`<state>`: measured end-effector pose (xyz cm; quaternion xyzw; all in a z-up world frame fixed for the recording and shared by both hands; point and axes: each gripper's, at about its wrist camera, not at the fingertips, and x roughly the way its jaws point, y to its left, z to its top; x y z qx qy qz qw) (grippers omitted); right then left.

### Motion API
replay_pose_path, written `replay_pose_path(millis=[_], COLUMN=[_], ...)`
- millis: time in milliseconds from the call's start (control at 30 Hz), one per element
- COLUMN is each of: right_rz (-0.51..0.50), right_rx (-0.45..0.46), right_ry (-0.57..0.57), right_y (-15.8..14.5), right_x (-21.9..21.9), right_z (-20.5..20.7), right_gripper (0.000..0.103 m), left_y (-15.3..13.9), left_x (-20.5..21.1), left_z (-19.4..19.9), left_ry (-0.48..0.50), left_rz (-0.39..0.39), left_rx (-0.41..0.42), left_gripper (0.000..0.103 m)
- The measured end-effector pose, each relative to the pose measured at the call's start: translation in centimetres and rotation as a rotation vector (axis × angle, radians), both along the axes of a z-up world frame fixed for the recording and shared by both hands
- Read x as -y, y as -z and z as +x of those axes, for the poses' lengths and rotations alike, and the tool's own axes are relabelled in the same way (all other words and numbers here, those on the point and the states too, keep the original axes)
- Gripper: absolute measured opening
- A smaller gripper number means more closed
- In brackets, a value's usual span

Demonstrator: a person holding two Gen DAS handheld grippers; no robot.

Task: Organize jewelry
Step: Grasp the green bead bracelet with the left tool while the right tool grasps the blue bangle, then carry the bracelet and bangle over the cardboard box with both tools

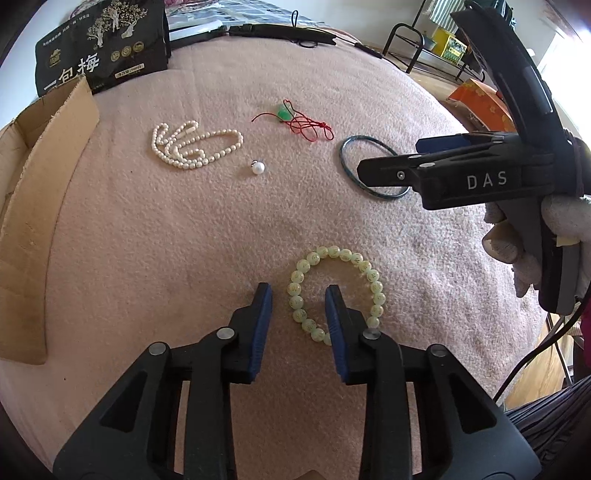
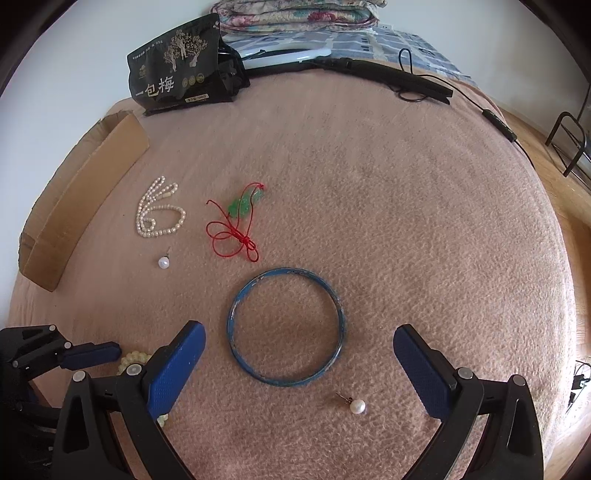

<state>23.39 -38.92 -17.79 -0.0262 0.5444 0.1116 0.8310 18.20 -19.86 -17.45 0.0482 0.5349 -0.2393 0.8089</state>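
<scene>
A pale green bead bracelet [image 1: 334, 252] lies on the pink blanket [image 1: 166, 258]. My left gripper [image 1: 298, 295] is open and straddles its left arc, one finger inside the ring, with gaps at both pads. A blue bangle [image 2: 236, 306] lies flat between the wide-open fingers of my right gripper [image 2: 299, 330], untouched. A pearl earring [image 2: 357, 406] sits just below the bangle. Farther off lie a pearl necklace [image 2: 159, 214], a second pearl earring [image 2: 163, 263] and a green pendant on red cord [image 2: 240, 221]. A gloved hand [image 1: 561, 214] holds the right gripper [image 1: 391, 157].
A cardboard box flap [image 2: 81, 199] runs along the left side. A black printed pouch [image 2: 173, 74], a black corded tool [image 2: 388, 75] and folded quilts [image 2: 295, 14] line the back. A metal rack [image 1: 406, 48] and an orange box [image 1: 480, 103] stand beyond the right edge.
</scene>
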Motion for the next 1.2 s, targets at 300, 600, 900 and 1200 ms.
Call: replay_pose_path(millis=[300,600,900,1200], right_rz=[-0.054,-0.076,-0.037,-0.001], right_rx=[-0.034,-0.024,-0.015,0.025], right_ry=[-0.019,-0.014,0.006,0.029], right_y=[1.4,1.4,0.6,-1.2], right_x=[-0.8,-0.6,0.1,0.2], right_z=[0.6,0.7,0.7,0.1], right_gripper=[0.103,0.083,0.073,0.073], left_y=[0.7,0.8,0.1,-2.8], left_x=[0.0,0.2,-0.2,-1.7], left_z=[0.6,0.5,0.3,-0.4], left_ry=[-0.005,-0.001,-0.011,-0.036], left_rz=[0.018,0.026,0.014,-0.032], left_rx=[0.017,0.034,0.039,0.09], left_gripper=[0.011,0.006,0.005,0.005])
